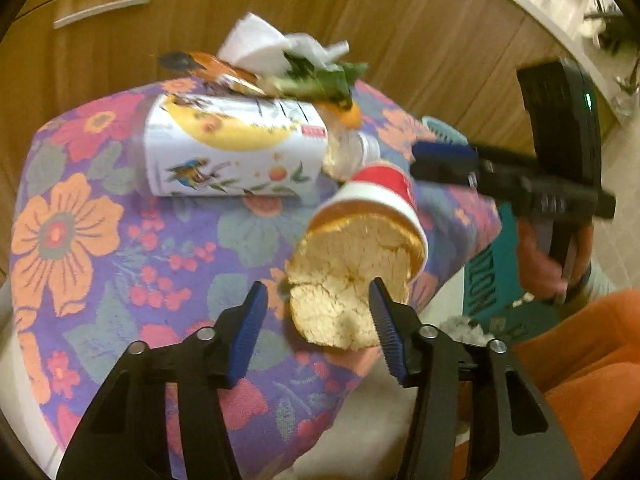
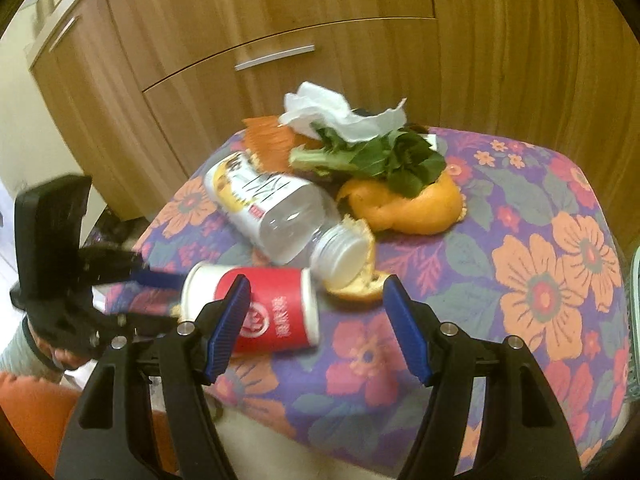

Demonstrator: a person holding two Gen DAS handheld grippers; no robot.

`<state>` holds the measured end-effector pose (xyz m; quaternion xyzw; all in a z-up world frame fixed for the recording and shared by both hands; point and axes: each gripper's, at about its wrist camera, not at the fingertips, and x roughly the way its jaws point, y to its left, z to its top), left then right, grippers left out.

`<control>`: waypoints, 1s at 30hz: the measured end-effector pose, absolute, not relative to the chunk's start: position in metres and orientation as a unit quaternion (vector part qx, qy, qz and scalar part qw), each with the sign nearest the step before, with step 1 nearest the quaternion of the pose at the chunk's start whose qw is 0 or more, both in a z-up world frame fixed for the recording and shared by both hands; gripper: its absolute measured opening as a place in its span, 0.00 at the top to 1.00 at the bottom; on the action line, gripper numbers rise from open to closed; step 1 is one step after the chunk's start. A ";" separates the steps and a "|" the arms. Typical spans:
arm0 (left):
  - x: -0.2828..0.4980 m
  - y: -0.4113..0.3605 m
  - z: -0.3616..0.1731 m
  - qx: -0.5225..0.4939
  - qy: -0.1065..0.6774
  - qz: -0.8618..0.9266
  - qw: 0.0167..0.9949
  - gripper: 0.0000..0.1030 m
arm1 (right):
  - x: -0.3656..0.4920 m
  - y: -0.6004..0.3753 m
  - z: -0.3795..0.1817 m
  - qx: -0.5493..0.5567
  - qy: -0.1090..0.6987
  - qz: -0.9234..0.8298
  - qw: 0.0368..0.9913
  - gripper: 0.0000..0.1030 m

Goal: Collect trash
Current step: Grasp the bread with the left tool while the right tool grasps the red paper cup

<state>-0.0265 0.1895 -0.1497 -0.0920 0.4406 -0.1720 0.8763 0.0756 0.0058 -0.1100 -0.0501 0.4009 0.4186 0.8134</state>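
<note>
1. The left gripper (image 1: pixel 318 300) stands partly open over the near edge of the flowered cloth (image 1: pixel 100 248). A torn chunk of bread (image 1: pixel 340 280) lies between its blue pads, and the right-hand pad sits against the crust; I cannot tell whether it grips.
2. The right gripper (image 2: pixel 316 300) gapes wide and holds nothing; its blue pads straddle the base end of the red paper cup (image 2: pixel 272 308).
3. That cup lies on its side, white-rimmed, red with a white logo, and the pale, crumbly bread bulges from its mouth.
4. At twelve o'clock from the cup lies a clear plastic bottle (image 2: pixel 272 204), also on its side, with a white and yellow label.
5. At one o'clock sits curled orange peel (image 2: pixel 416 208), with green leaves (image 2: pixel 384 156) on top.
6. Beyond, at twelve, lie crumpled white tissue (image 2: pixel 336 112) and an orange wrapper (image 2: pixel 268 140).
7. Wooden cabinets (image 2: pixel 280 12) stand behind.
</note>
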 end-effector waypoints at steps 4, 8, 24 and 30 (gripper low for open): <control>-0.027 0.180 -0.157 -0.057 0.455 -0.166 0.873 0.68 | 0.077 -0.001 -0.117 -0.043 0.411 0.425 0.806 0.42; -0.025 0.187 -0.160 -0.073 0.458 -0.154 0.873 0.94 | 0.071 -0.001 -0.121 -0.039 0.415 0.439 0.796 0.42; -0.051 0.235 -0.140 -0.128 0.427 -0.112 0.888 0.98 | 0.039 0.021 -0.118 -0.080 0.405 0.461 0.786 0.29; -0.058 0.246 -0.143 -0.131 0.429 -0.090 0.889 0.98 | 0.032 0.035 -0.121 -0.106 0.408 0.453 0.786 0.19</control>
